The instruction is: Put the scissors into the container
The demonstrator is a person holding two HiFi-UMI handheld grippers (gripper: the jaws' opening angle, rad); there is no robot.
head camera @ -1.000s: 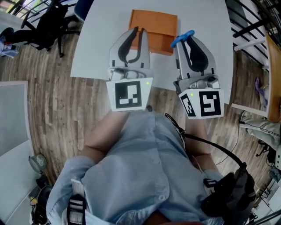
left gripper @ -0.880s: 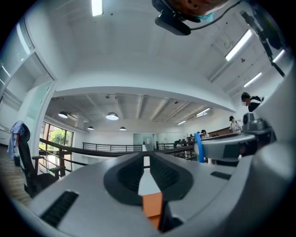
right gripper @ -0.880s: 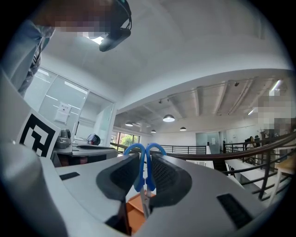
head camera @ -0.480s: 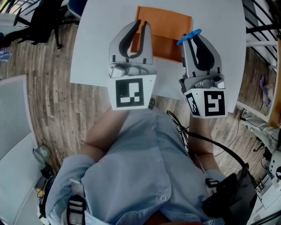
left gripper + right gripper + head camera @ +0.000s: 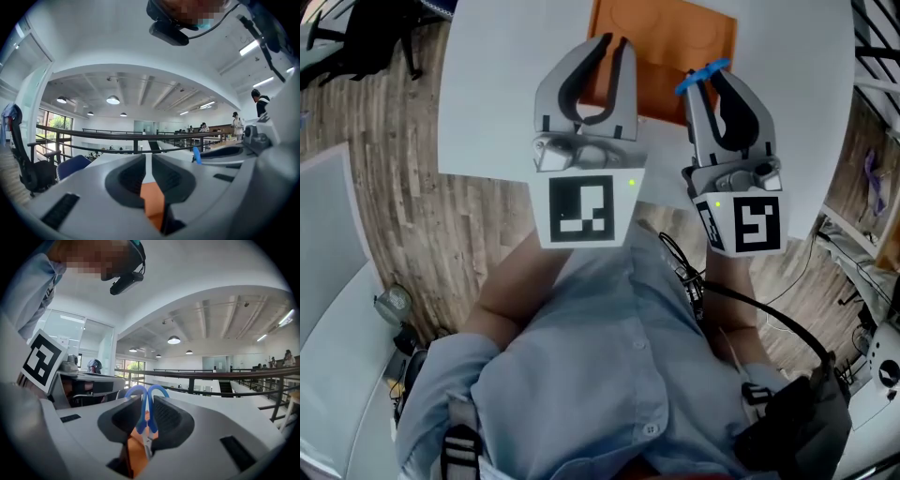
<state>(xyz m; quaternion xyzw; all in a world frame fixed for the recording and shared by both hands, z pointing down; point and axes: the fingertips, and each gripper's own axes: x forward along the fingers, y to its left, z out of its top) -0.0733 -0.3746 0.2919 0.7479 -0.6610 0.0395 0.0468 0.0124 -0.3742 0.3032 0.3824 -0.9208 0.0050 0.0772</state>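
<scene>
Right claw [image 5: 711, 82] clamped on the blue-handled scissors [image 5: 701, 75], left claw [image 5: 614, 45] pinched together and empty, both by the orange rectangular container [image 5: 675, 33] on the white bench [image 5: 497, 94].

Open-plan office on a mezzanine: long black metal railing [image 5: 117, 136], round white ceiling lamps [image 5: 112, 99], black swivel chair [image 5: 29, 164], wood-plank floor [image 5: 403, 216].

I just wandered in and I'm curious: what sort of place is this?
Probably an open-plan office on an upper level: a dark railing, round ceiling lights, and an office chair near a white table.
</scene>
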